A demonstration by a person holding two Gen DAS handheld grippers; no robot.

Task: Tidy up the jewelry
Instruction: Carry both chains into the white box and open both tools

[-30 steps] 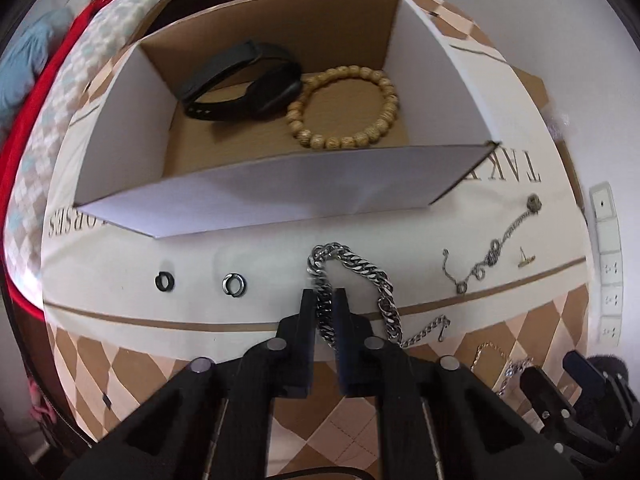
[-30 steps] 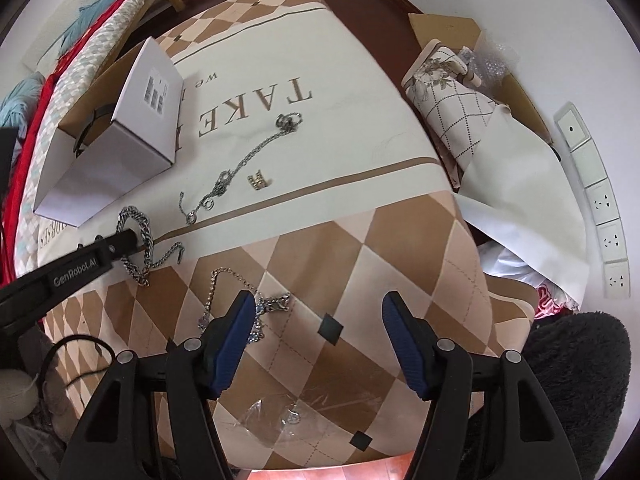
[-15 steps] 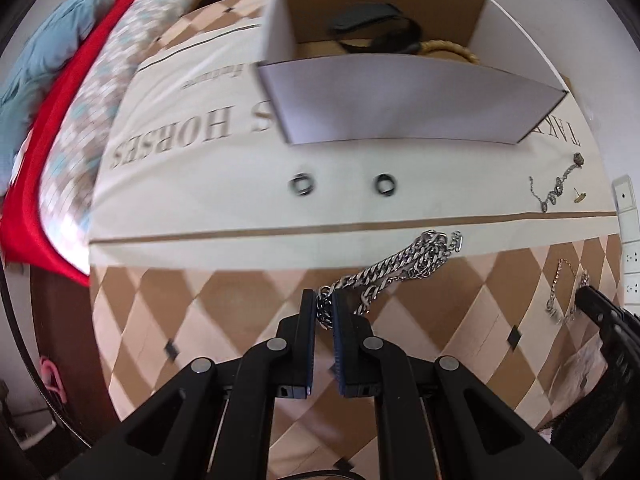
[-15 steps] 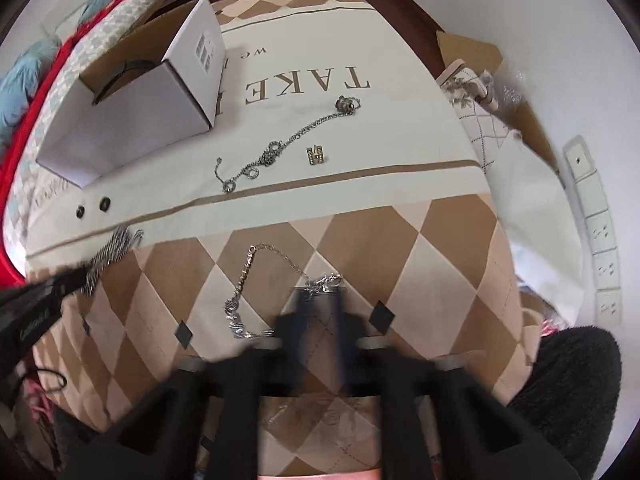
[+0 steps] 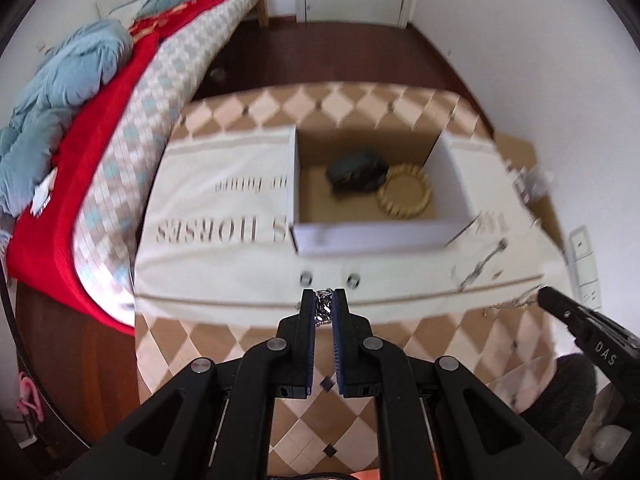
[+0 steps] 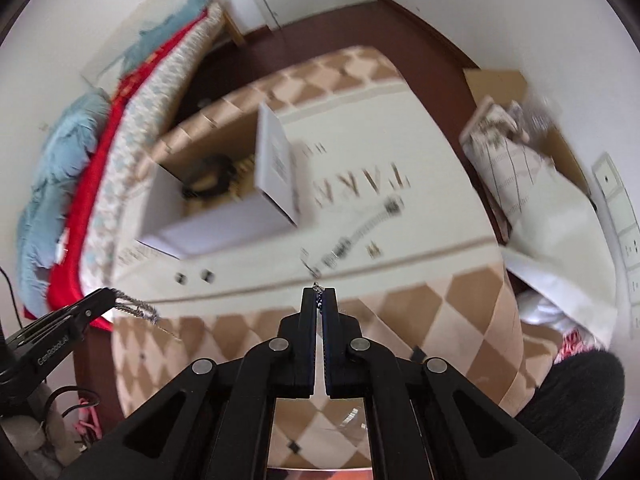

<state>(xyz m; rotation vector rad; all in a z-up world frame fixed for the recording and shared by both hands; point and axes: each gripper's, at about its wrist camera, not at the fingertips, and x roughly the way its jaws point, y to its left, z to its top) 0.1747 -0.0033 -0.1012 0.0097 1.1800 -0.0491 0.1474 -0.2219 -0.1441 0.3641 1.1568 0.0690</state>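
My left gripper [image 5: 323,303] is shut on a thick silver curb chain [image 5: 322,307], held high above the table; the chain also hangs from it in the right wrist view [image 6: 134,307]. My right gripper [image 6: 319,299] is shut on a thin silver chain [image 6: 318,290], also lifted. An open cardboard box [image 5: 372,236] holds a black band [image 5: 357,170] and a wooden bead bracelet [image 5: 405,195]. Two small rings [image 5: 306,278] lie in front of the box. A thin bracelet [image 6: 356,236] and a small gold piece [image 6: 374,250] lie on the cloth.
The table wears a cream and brown diamond cloth [image 5: 224,264]. A bed with red and blue bedding [image 5: 80,128] stands left. A patterned bag and cardboard [image 6: 516,148] lie right of the table, by a wall with sockets [image 6: 624,232].
Both grippers rose well above the table. The left lifted the thick chain off the cloth. The right shut on the thin chain and lifted it.
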